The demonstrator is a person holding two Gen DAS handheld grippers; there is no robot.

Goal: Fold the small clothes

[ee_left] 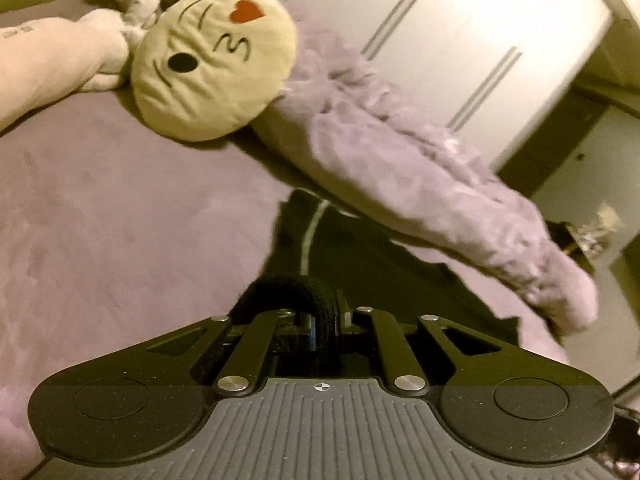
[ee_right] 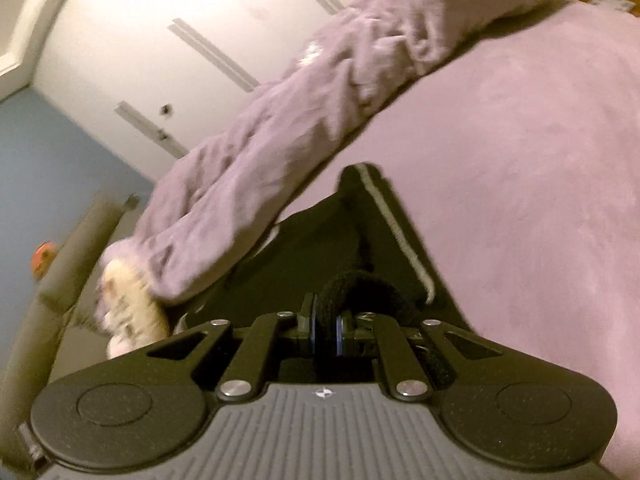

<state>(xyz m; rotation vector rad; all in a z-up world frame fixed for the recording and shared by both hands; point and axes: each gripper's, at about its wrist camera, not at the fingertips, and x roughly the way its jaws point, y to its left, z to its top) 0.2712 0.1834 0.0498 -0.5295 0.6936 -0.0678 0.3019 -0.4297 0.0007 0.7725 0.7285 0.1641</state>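
A black garment with a thin white stripe lies on the purple bedspread. My left gripper is shut on a thick rolled edge of the black garment. In the right wrist view the same garment stretches away from me, its white stripe running along its right side. My right gripper is shut on another part of the rolled black edge. The far end of the garment goes under a bunched purple blanket.
A bunched purple blanket runs across the bed behind the garment; it also shows in the right wrist view. A round yellow emoji cushion and a pink plush toy lie further back. White wardrobe doors stand behind the bed.
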